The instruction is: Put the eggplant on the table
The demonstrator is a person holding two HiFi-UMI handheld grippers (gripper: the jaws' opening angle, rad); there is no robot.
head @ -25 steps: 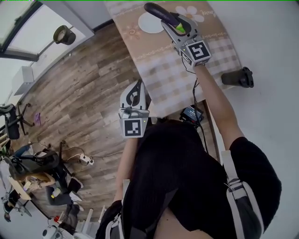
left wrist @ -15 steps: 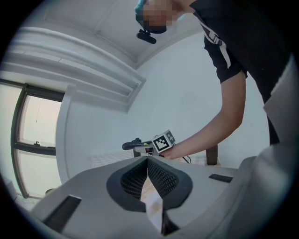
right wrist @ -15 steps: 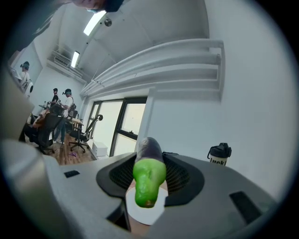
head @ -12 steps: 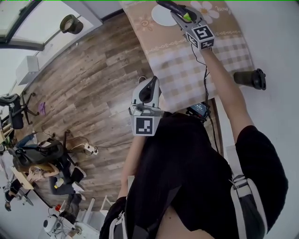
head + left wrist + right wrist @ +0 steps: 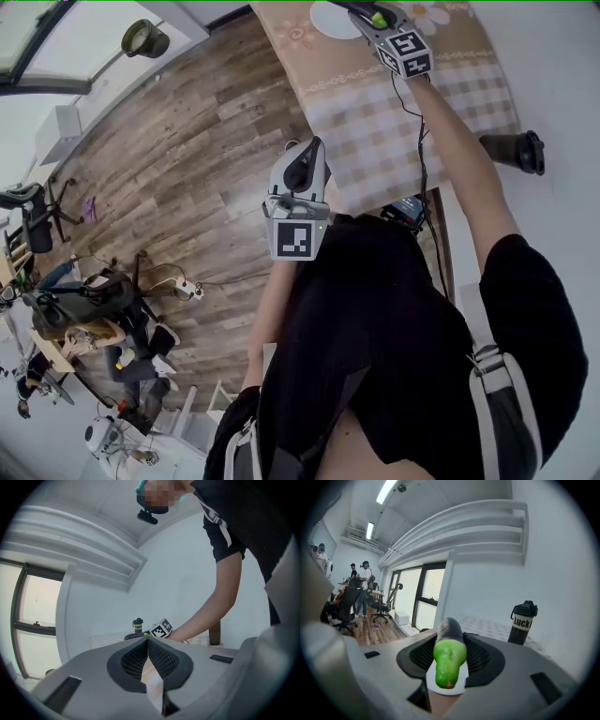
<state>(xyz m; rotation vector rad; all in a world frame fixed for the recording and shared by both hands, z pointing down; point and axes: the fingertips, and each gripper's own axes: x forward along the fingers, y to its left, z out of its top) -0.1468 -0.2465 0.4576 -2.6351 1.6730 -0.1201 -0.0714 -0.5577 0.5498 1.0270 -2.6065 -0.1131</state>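
The eggplant (image 5: pixel 449 631) is dark purple with a bright green stem end (image 5: pixel 449 663) that points back at the camera. My right gripper (image 5: pixel 450 644) is shut on it, with a pad on each side. In the head view the right gripper (image 5: pixel 367 11) reaches to the far end of the table (image 5: pixel 412 131), and the eggplant (image 5: pixel 378 17) hangs beside a white plate (image 5: pixel 330 19). My left gripper (image 5: pixel 302 155) hangs off the table's near left corner. In the left gripper view its jaws (image 5: pixel 148 641) are shut with nothing between them.
The table wears a beige checked cloth with flower prints. A black bottle (image 5: pixel 522 622) stands on the table to the right of the eggplant. Another dark cylinder (image 5: pixel 516 150) sits by the wall at the right. Wooden floor, chairs (image 5: pixel 33 225) and people lie to the left.
The right gripper has carried the eggplant farther across the table, to the picture's top edge by the plate. The left gripper has shifted slightly toward the table corner.
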